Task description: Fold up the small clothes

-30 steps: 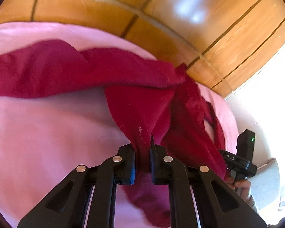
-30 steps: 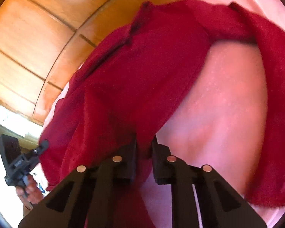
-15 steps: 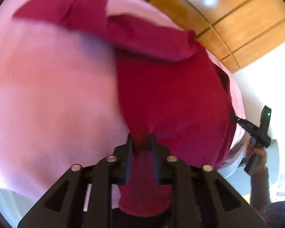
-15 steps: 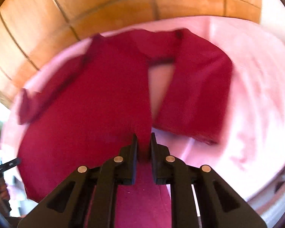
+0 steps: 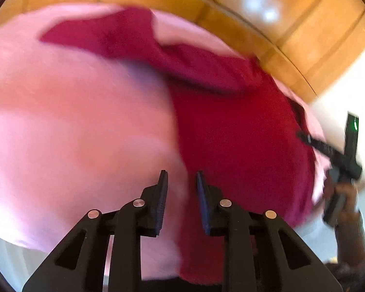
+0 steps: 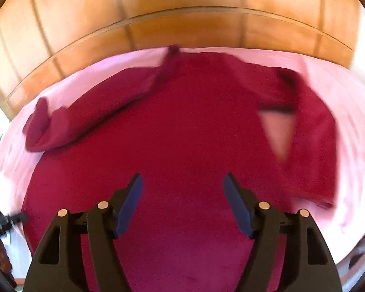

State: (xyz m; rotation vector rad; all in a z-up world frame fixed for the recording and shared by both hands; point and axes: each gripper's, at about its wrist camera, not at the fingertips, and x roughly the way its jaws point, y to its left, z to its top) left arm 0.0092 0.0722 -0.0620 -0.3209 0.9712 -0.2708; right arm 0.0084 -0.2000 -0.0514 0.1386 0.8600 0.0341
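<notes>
Evidently, both the left hand-held gripper (image 5: 181, 178) and the right hand-held gripper (image 6: 183, 182) stood spread and empty, leaving the red garment (image 6: 182, 131) flat on the pink-covered worktop (image 5: 73, 126), apparently ready for folding.

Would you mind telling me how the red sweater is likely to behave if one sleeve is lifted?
The red sweater probably drapes limply: its sleeve lies bent and rumpled on the pink sheet. It looks soft, so likely light, and the body would trail after the sleeve.

Matt red knit garment (image 6: 182, 133), soft pink cloth cover (image 5: 73, 133), glossy wood panelling (image 6: 182, 19)
</notes>
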